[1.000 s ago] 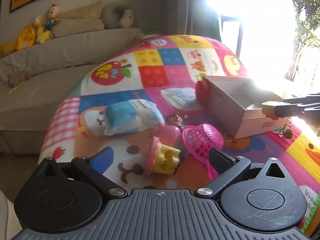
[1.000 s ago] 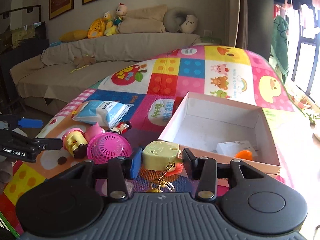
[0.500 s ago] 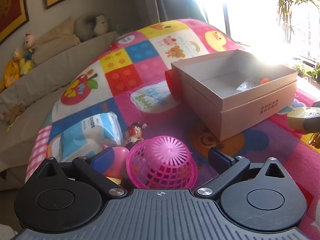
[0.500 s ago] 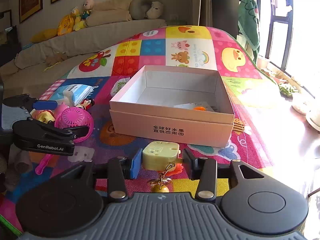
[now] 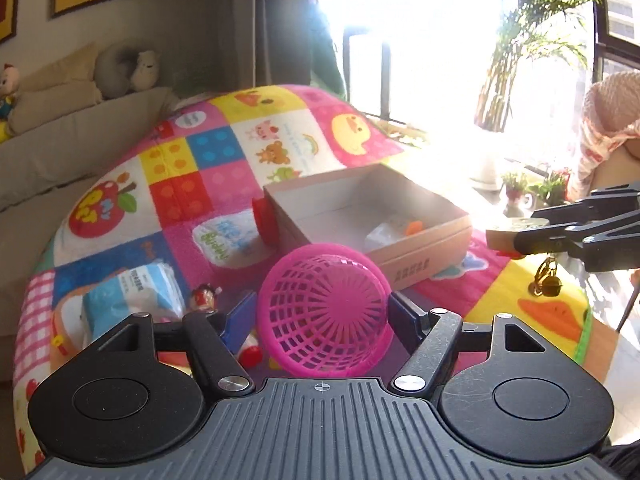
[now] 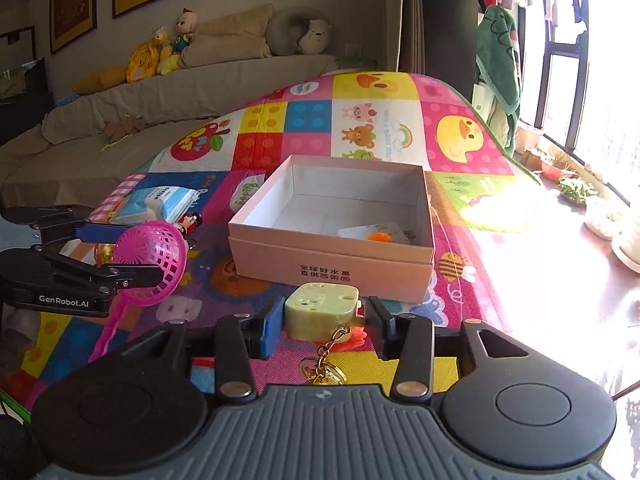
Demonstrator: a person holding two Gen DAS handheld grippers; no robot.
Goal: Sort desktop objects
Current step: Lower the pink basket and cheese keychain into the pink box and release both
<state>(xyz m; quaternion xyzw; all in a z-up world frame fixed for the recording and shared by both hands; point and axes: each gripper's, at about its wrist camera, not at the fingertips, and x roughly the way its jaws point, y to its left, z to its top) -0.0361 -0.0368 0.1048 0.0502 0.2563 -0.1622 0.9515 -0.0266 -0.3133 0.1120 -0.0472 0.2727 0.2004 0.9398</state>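
My left gripper (image 5: 322, 312) is shut on a pink plastic mesh scoop (image 5: 326, 312) and holds it above the mat; it also shows in the right wrist view (image 6: 154, 256), with its handle hanging down. My right gripper (image 6: 322, 318) is shut on a pale green keychain box (image 6: 320, 312) with a gold chain and bell (image 6: 326, 372), just in front of the open pink cardboard box (image 6: 332, 268). The box (image 5: 424, 248) holds a white packet and an orange piece (image 6: 378, 237).
A colourful play mat (image 6: 312, 120) covers the table. On it lie a blue-white tissue pack (image 5: 128, 296), a small figurine (image 5: 202, 298) and a red round object (image 5: 264, 222) beside the box. A sofa with plush toys stands behind; plants and a window are to the right.
My left gripper has closed on the pink scoop and lifted it off the mat. My right gripper has drawn back from the box, still holding the keychain box.
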